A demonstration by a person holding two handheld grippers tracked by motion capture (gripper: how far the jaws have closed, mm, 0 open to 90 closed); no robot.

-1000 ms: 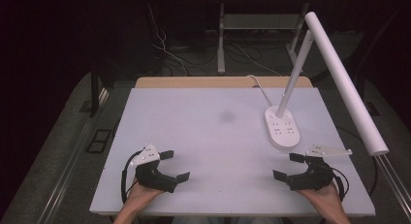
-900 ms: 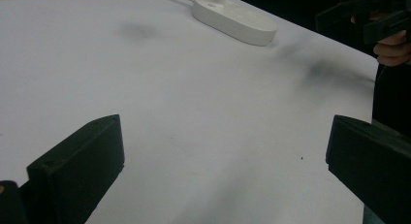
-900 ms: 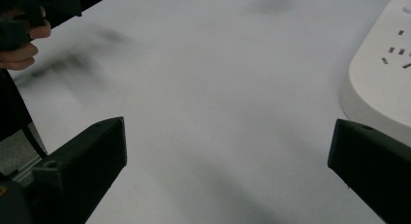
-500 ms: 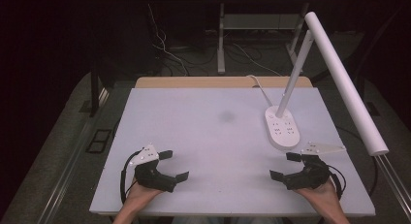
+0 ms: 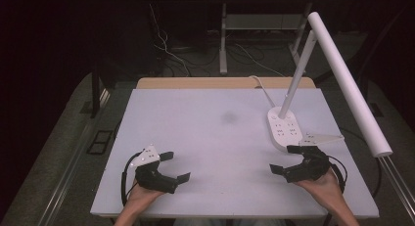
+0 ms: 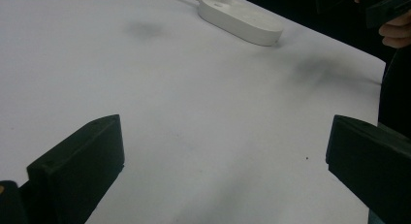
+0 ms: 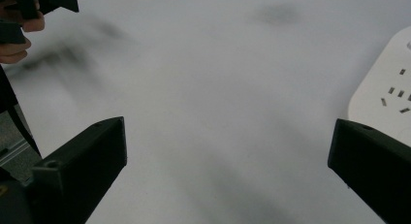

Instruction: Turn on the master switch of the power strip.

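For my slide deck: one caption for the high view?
Two open hand-held grippers, left and right, rest on a white table beside a desk lamp base.

1. The left gripper (image 5: 172, 166) is black and blocky, with a pale grey three-cornered plate on top that carries a few small dark dots, perhaps screws; the view is too coarse to be sure.
2. A black cable loops from its rear.
3. The right gripper (image 5: 289, 159) is likewise black, with the same grey plate and a looping black cable.
4. Up close, its fingers (image 7: 80, 158) are thick, matte black slabs with flat faces and a small round hole near the upper edge.
5. Both forearms are bare, with no sleeves.
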